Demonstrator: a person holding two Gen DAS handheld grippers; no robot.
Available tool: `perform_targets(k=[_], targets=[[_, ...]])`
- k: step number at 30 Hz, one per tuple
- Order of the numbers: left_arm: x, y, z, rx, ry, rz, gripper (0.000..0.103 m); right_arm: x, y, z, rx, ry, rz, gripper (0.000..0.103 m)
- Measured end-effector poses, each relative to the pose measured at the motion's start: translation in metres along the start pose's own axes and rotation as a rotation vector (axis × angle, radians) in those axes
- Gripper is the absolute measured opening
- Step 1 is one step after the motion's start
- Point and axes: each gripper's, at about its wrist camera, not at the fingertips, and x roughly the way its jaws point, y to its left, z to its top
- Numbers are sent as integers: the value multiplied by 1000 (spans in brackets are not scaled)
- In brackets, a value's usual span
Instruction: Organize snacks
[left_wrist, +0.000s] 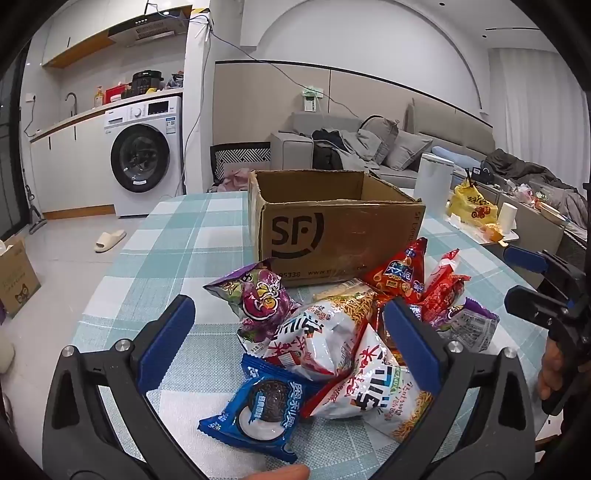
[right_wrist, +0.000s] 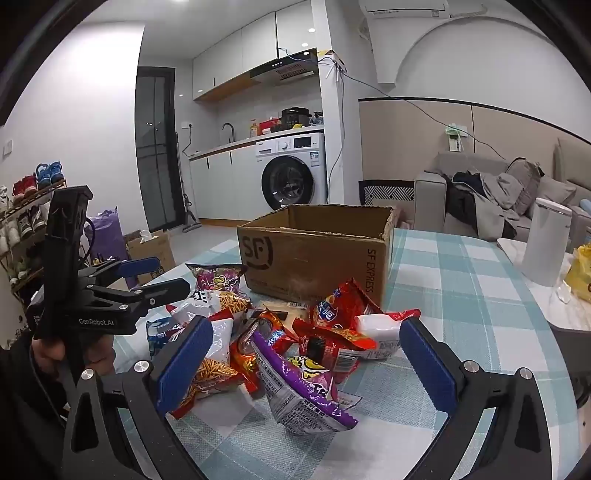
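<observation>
On table (left_wrist: 177, 236): one cardboard box (left_wrist: 332, 236), two purple snack bags (left_wrist: 258, 295).

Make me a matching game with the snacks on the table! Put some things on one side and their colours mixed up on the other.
Things:
1. cookie packet
2. cardboard box
3. crinkly snack bag nearest the right gripper
4. tablecloth

Colours:
A. brown
B. purple
C. teal and white checks
D. blue

Pairs: 1-D, 2-A, 3-B, 4-C
</observation>
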Motion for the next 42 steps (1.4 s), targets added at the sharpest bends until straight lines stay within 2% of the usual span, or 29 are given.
perform_targets(k=[42], targets=[[1, -7, -2, 33, -2, -12, 102, 2, -2, 0, -10, 8, -6, 103]])
